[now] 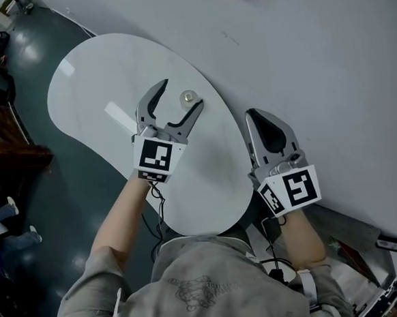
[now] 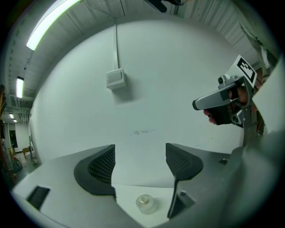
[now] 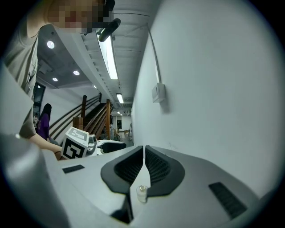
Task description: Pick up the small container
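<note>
A small clear squat container point(image 2: 145, 203) with a silvery round top stands on the glossy white kidney-shaped tabletop point(image 1: 90, 88), upper centre of the head view. The grey left gripper point(image 1: 180, 94), whose cube carries black-and-white square markers, has its mesh-textured tongs released; they flank the container without touching it. The right gripper point(image 1: 250, 114), right of the tabletop, has its tongs clenched tip to tip. A tiny clear capped cylinder point(image 3: 141, 194) shows low in the slit between them.

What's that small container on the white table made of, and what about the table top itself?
The small container looks like clear or frosted plastic or glass, with see-through walls and a shinier, maybe metal, top. The table is smooth white with a soft sheen, likely laminate or painted board.
</note>
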